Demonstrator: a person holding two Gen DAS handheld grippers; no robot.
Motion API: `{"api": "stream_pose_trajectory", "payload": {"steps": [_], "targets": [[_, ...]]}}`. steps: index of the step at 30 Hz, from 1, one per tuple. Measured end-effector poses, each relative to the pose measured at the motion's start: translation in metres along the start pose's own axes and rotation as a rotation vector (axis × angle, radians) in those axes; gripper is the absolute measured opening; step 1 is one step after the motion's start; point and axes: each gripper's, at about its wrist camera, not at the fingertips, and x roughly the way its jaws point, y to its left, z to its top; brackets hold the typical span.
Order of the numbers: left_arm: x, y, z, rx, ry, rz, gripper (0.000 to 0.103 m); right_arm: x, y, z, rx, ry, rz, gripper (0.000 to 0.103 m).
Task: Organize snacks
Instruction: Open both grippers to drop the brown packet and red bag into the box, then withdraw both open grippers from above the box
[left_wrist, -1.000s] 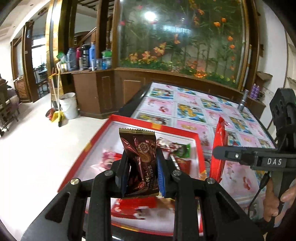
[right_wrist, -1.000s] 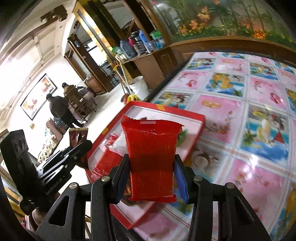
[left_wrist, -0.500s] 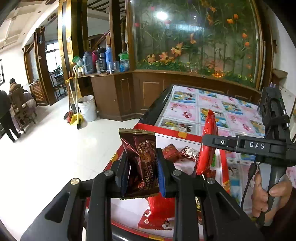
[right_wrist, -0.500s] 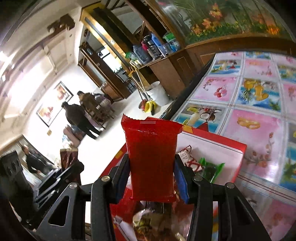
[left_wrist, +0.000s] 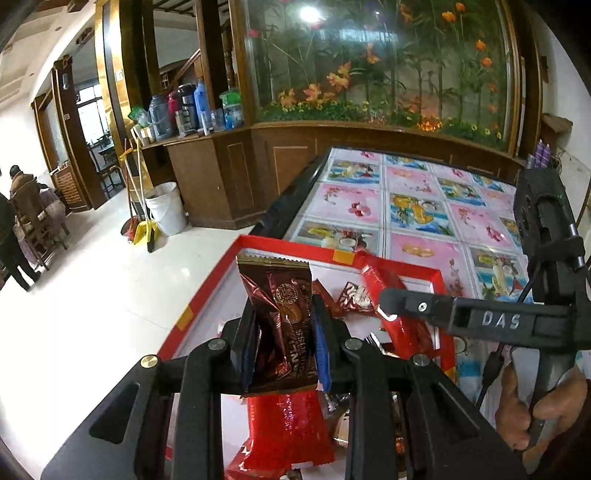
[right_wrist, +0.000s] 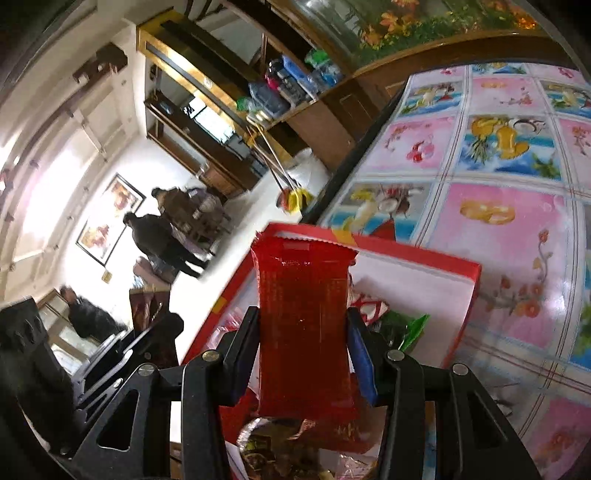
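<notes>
My left gripper (left_wrist: 282, 343) is shut on a dark brown snack packet (left_wrist: 282, 321), held upright above a red-rimmed tray (left_wrist: 295, 248). My right gripper (right_wrist: 303, 354) is shut on a red snack packet (right_wrist: 303, 325), also above the tray (right_wrist: 436, 260). In the left wrist view the right gripper (left_wrist: 388, 314) comes in from the right with the red packet (left_wrist: 391, 306) tilted over the tray. The left gripper also shows at the left of the right wrist view (right_wrist: 162, 328). Several loose snacks (left_wrist: 354, 299) lie in the tray, with another red packet (left_wrist: 288, 432) under my left fingers.
The tray sits at the near left corner of a table with a pink and blue fruit-print cloth (left_wrist: 417, 206). Beyond it stand a wooden cabinet (left_wrist: 229, 177), a planted glass wall, a white bucket (left_wrist: 166, 206) and brooms. People (right_wrist: 159, 236) stand across the room.
Both grippers keep their packets. The right gripper has come lower and closer over the tray, its red packet now tilted. The left view has turned a little to the right.
</notes>
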Motion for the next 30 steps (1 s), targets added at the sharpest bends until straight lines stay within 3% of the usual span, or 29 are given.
{"api": "stream_pose_trajectory", "payload": {"steps": [5,11,12,13,15,21,30], "targets": [[0.011,0.001,-0.005,-0.003,0.043,0.003,0.024,0.012,0.003,-0.005,-0.024,0.048,0.017,0.045],[0.012,0.0,-0.006,0.005,0.044,0.043,0.026,0.005,0.008,-0.005,-0.03,0.021,0.069,0.049],[0.012,-0.002,-0.005,0.014,0.043,0.06,0.034,-0.001,0.007,-0.004,-0.016,0.0,0.089,0.051],[0.013,-0.003,-0.005,0.018,0.043,0.076,0.051,-0.006,0.005,-0.003,-0.002,-0.019,0.104,0.055],[0.011,-0.004,-0.003,0.016,0.03,0.104,0.07,-0.017,0.003,0.001,0.019,-0.067,0.107,0.06],[-0.004,-0.013,0.004,0.037,-0.04,0.158,0.083,-0.029,-0.001,0.008,0.04,-0.11,0.073,0.064],[-0.04,-0.033,0.015,0.053,-0.174,0.161,0.087,-0.06,-0.002,0.013,0.001,-0.177,0.038,0.07]]}}
